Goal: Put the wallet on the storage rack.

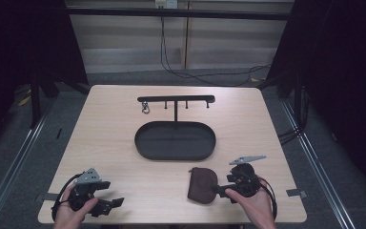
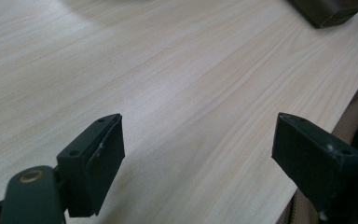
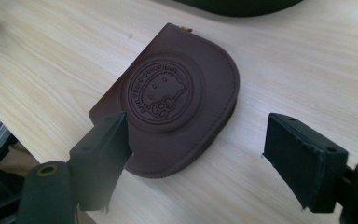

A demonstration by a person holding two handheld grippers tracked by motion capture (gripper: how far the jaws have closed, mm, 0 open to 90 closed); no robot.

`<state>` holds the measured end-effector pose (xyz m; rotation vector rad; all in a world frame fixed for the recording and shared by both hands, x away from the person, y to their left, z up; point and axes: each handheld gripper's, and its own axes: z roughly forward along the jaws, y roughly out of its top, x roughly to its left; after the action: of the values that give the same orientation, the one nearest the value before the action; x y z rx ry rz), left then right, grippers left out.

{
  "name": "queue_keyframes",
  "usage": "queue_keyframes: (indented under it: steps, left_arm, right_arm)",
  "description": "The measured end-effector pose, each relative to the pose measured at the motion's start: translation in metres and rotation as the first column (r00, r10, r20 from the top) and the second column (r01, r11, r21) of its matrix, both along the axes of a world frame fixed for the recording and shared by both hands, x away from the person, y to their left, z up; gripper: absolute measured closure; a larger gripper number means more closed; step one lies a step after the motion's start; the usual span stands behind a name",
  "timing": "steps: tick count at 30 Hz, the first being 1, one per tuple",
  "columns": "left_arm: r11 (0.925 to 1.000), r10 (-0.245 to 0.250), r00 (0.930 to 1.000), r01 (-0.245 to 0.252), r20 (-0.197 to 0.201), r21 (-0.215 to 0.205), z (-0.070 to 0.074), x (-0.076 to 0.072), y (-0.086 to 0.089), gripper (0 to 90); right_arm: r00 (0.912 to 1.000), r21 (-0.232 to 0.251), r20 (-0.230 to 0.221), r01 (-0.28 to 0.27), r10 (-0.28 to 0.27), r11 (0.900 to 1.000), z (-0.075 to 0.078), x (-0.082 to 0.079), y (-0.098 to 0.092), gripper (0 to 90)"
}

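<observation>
left hand-held gripper rests agape and empty on the surface. tray is empty. the brown pouch lies flat, right hand-held gripper wide around it, ungrasped; seemingly nothing done yet.

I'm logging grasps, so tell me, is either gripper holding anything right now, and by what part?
Nothing is held. The left gripper is open over bare table. The right gripper is open too, with the brown pouch lying flat ahead of its jaws.
</observation>
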<state>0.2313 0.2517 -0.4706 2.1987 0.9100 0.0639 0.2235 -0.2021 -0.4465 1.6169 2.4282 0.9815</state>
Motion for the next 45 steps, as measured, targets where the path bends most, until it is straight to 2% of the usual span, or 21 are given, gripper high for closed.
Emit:
queue_keyframes:
  steps: [3, 6, 9, 11, 15, 17, 21, 27, 33, 35, 37, 40, 45]
  left_arm:
    - [0.9998, -0.016, 0.9998, 0.016, -0.009, 0.008, -0.001, 0.0, -0.001, 16.8]
    - [0.9998, -0.018, 0.9998, 0.018, 0.003, 0.011, 0.0, -0.001, -0.001, 16.8]
    - [0.9997, -0.023, 0.9997, 0.023, 0.007, 0.009, 0.001, 0.0, 0.0, 16.8]
    - [0.9997, -0.021, 0.9997, 0.021, 0.007, 0.01, 0.001, 0.0, 0.0, 16.8]
    - [0.9997, -0.021, 0.9998, 0.021, 0.002, 0.014, 0.001, 0.0, 0.0, 16.8]
    - [0.9996, -0.018, 0.9998, 0.018, -0.003, 0.022, 0.0, 0.002, 0.0, 16.8]
    - [1.0, -0.008, 1.0, 0.008, -0.004, 0.005, 0.001, 0.003, 0.003, 16.8]
    - [0.9999, -0.014, 0.9998, 0.014, -0.01, 0.005, 0.001, 0.003, 0.003, 16.8]
    - [0.9997, -0.023, 0.9996, 0.023, -0.014, 0.009, 0.0, 0.003, 0.002, 16.8]
    - [0.9997, -0.024, 0.9996, 0.024, -0.015, 0.008, 0.0, 0.003, 0.002, 16.8]
    - [0.9997, -0.022, 0.9997, 0.022, -0.012, 0.009, 0.0, 0.003, 0.002, 16.8]
    - [0.9997, -0.023, 0.9997, 0.023, -0.013, 0.005, 0.0, 0.003, 0.002, 16.8]
    - [0.9996, -0.028, 0.9995, 0.028, -0.015, 0.002, 0.0, 0.003, 0.002, 16.8]
  right_arm:
    - [0.997, -0.017, -0.077, -0.011, 0.01, 1.0, 0.0, 0.01, 0.007, 19.4]
    - [0.9899, -0.045, -0.137, -0.044, 0.037, 0.998, 0.003, 0.02, 0.012, 18.0]
    - [0.9815, -0.078, -0.185, -0.064, 0.049, 0.995, 0.006, 0.028, 0.017, 17.9]
    - [0.9708, -0.092, -0.231, -0.088, 0.065, 0.992, 0.005, 0.034, 0.021, 17.8]
    - [0.9612, -0.118, -0.266, -0.107, 0.073, 0.987, 0.005, 0.044, 0.026, 18.2]
    - [0.9537, -0.116, -0.29, -0.118, 0.08, 0.986, 0.007, 0.051, 0.028, 18.1]
    - [0.9345, -0.143, -0.344, -0.15, 0.093, 0.978, 0.008, 0.062, 0.033, 18.7]
    - [0.9183, -0.158, -0.385, -0.166, 0.094, 0.973, 0.003, 0.072, 0.04, 17.2]
    - [0.9179, -0.162, -0.385, -0.168, 0.094, 0.972, -0.003, 0.078, 0.046, 14.5]
    - [0.9123, -0.166, -0.398, -0.175, 0.097, 0.97, -0.006, 0.079, 0.05, 14.6]
    - [0.9119, -0.177, -0.4, -0.175, 0.092, 0.968, -0.009, 0.081, 0.053, 14.8]
    - [0.906, -0.199, -0.414, -0.184, 0.088, 0.962, -0.016, 0.082, 0.059, 12.3]
    - [0.8982, -0.189, -0.431, -0.184, 0.087, 0.965, -0.019, 0.085, 0.061, 13.1]
